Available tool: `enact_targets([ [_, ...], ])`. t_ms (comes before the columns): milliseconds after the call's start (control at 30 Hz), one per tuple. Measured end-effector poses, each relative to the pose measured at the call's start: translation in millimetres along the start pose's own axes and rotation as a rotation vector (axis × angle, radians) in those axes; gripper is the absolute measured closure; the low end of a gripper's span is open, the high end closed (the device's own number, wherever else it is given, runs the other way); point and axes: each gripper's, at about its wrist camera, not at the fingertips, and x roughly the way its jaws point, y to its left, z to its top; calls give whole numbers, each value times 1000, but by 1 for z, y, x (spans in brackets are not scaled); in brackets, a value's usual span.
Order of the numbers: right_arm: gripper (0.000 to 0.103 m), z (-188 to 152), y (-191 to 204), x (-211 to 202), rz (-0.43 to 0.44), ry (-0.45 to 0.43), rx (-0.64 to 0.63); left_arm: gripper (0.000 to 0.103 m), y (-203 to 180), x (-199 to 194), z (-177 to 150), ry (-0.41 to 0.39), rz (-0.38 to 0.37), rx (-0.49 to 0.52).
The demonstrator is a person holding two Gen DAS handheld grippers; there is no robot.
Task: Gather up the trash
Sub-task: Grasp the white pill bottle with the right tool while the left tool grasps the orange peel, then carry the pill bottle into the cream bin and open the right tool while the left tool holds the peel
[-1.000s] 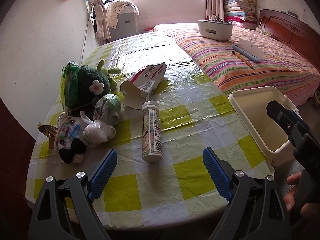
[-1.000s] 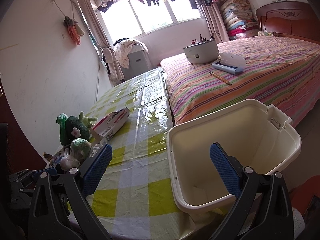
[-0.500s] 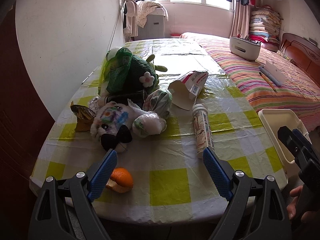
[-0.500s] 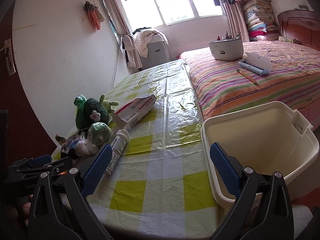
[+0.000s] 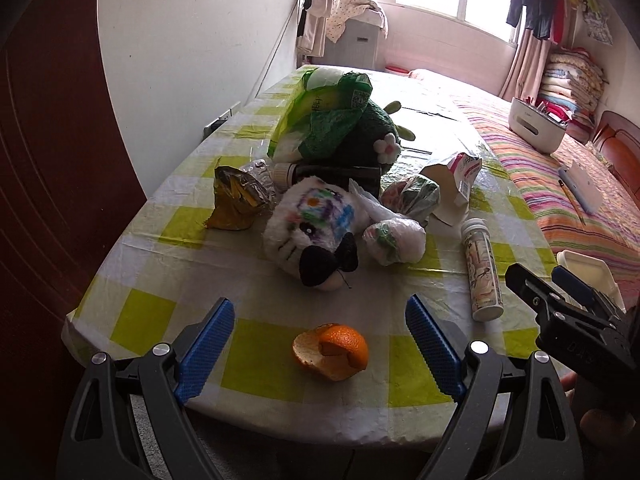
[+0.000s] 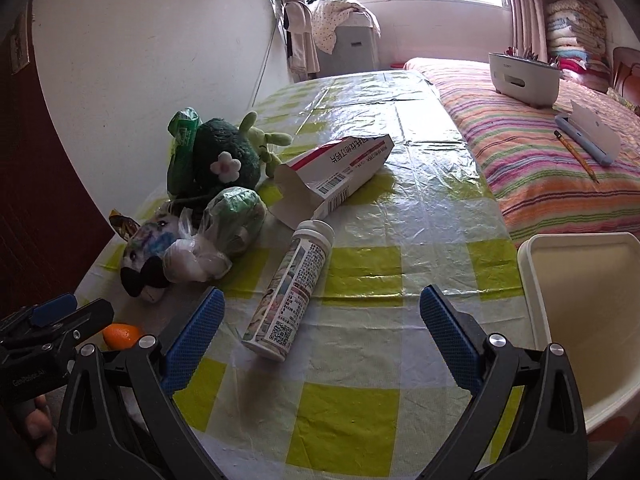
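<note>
Step in hand: approach to the first pickup. The left gripper (image 5: 320,344) is released, jaws wide apart and empty; the orange peel (image 5: 331,351) lies on the table (image 5: 132,320) between its jaws. The right gripper (image 6: 320,328) is likewise released and empty; the tube (image 6: 291,296) lies between its jaws, toward the left finger, and the bin (image 6: 576,320) stands just outside the right finger. Next move, as judged: lower the left jaws around the peel and clench gently.

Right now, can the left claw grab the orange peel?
Probably yes. The left claw is open, and the orange peel lies on the table right between its fingers, with nothing in the way.
</note>
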Motion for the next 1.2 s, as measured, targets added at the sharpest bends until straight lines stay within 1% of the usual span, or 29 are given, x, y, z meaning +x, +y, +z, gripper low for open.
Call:
enact_targets([
  [167, 7, 12, 12, 30, -9, 80, -45, 18, 5, 5, -5, 24, -3, -4],
  [233, 13, 15, 14, 42, -15, 111, -61, 18, 5, 6, -7, 29, -2, 0],
  [267, 21, 17, 16, 48, -12, 129, -69, 18, 5, 7, -8, 33, -5, 1],
  [300, 33, 17, 17, 53, -12, 147, -77, 18, 4, 9, -8, 41, -7, 3],
  [367, 45, 16, 19, 62, -14, 183, -97, 18, 3, 12, -9, 53, -9, 8],
  [400, 51, 16, 21, 63, -26, 171, -116, 18, 2, 14, -9, 59, -10, 10],
  [433, 54, 16, 23, 64, -31, 173, -131, 18, 1, 16, -9, 65, -11, 12],
  [467, 66, 16, 24, 64, -31, 169, -138, 18, -1, 17, -10, 71, -11, 15],
  [500, 74, 16, 23, 64, -22, 168, -136, 18, -2, 19, -10, 77, -13, 19],
  [567, 74, 16, 20, 62, -8, 168, -127, 18, -5, 22, -11, 84, -9, 24],
  [733, 74, 15, 10, 49, 2, 124, -109, 18, -14, 28, -14, 100, -1, 38],
  [767, 74, 15, 8, 46, 5, 115, -102, 21, -15, 30, -16, 111, -2, 37],
  [800, 74, 15, 7, 42, 8, 105, -99, 32, -15, 33, -17, 125, -7, 32],
  [867, 74, 16, 5, 35, 12, 84, -96, 47, -15, 39, -21, 160, -5, 27],
  [900, 74, 17, 3, 31, 13, 75, -93, 59, -16, 37, -21, 142, 8, 38],
  [967, 74, 17, 1, 25, 23, 62, -87, 62, -18, 37, -22, 144, 17, 50],
  [1067, 74, 19, -3, 17, 23, 36, -83, 71, -16, 34, -21, 128, 10, 38],
  [1200, 74, 21, -11, 6, 19, -9, -73, 75, -21, 32, -20, 123, -11, 45],
])
